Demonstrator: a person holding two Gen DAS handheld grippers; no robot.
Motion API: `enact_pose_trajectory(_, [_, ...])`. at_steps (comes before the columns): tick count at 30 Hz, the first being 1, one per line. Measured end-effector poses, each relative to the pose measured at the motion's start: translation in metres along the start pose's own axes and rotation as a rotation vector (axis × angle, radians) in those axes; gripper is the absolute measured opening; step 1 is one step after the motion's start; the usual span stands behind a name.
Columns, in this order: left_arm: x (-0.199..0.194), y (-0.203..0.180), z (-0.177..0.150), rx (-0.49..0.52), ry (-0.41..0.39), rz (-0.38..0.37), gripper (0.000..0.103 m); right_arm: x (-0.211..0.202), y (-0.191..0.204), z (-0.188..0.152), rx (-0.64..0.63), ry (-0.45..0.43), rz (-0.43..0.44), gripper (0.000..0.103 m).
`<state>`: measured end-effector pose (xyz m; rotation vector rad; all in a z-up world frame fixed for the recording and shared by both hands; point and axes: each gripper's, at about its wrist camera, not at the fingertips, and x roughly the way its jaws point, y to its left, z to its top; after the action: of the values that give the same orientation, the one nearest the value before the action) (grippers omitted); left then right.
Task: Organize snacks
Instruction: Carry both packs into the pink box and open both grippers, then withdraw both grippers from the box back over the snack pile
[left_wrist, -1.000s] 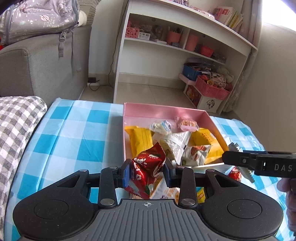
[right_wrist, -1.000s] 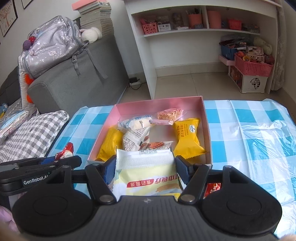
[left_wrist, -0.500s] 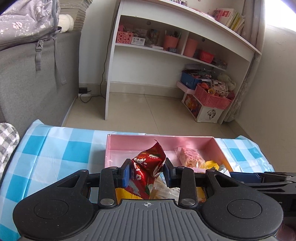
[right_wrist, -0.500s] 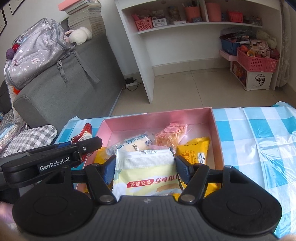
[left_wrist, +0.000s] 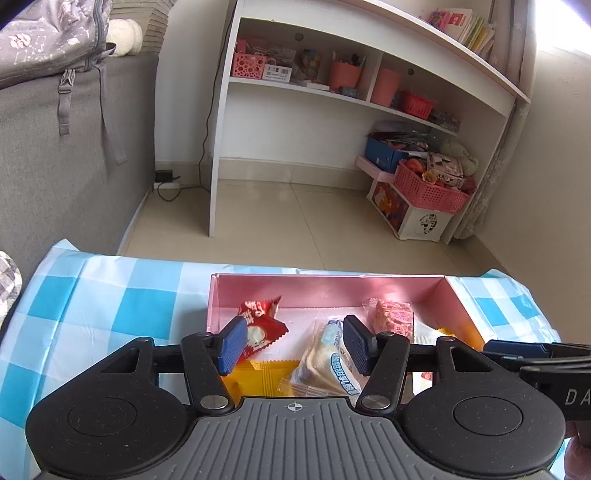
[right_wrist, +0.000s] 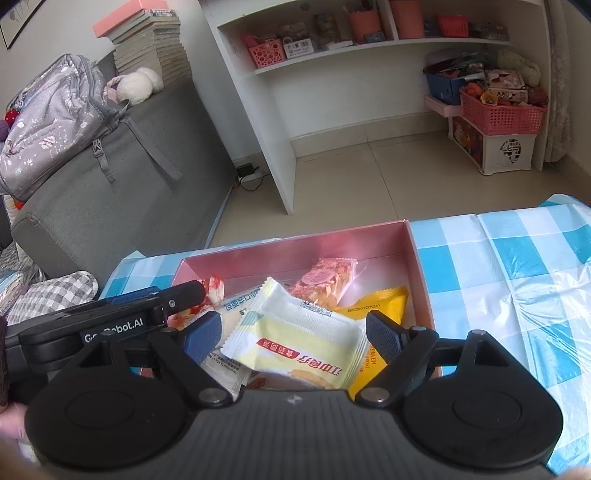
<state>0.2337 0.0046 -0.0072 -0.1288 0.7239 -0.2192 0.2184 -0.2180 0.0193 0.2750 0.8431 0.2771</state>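
Observation:
A pink box (left_wrist: 332, 276) on the checked cloth holds several snack packets. My left gripper (left_wrist: 294, 343) hangs over its left part with its jaws opening. A red packet (left_wrist: 263, 323) leans against the left pad (left_wrist: 232, 345), and the other pad stands well clear of it. In the right wrist view my right gripper (right_wrist: 293, 336) hovers over the box's near part, jaws opening too. A white-and-yellow packet (right_wrist: 295, 343) lies tilted between them on the pile, loose of both pads. The left gripper (right_wrist: 184, 295) shows side-on beside the red packet (right_wrist: 215, 287).
Also in the box: a pink crisp bar (right_wrist: 325, 281), a yellow packet (right_wrist: 386, 306) and a white-blue packet (left_wrist: 328, 363). Clear plastic (right_wrist: 535, 317) lies on the blue-checked cloth (left_wrist: 122, 295) at right. Beyond are a grey sofa (right_wrist: 110, 206) and a white shelf unit (left_wrist: 332, 110).
Both grippers came forward over the box, then spread their jaws. The red packet slipped from the left jaws down into the box. The white-and-yellow packet dropped askew onto the pile.

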Motion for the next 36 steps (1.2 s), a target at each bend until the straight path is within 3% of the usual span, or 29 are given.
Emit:
enact_pose_trajectory(14, [-0.035, -0.002, -0.016, 0.014, 0.019, 0.012, 0.078, -0.023, -0.002, 0.001, 0.017, -0.006, -0.025, 0.089])
enact_pose_trajectory(36, [-0.108, -0.01, -0.065, 0.057, 0.089, 0.036, 0.088, -0.069, -0.009, -0.036, 0.026, 0.014, -0.055, 0.093])
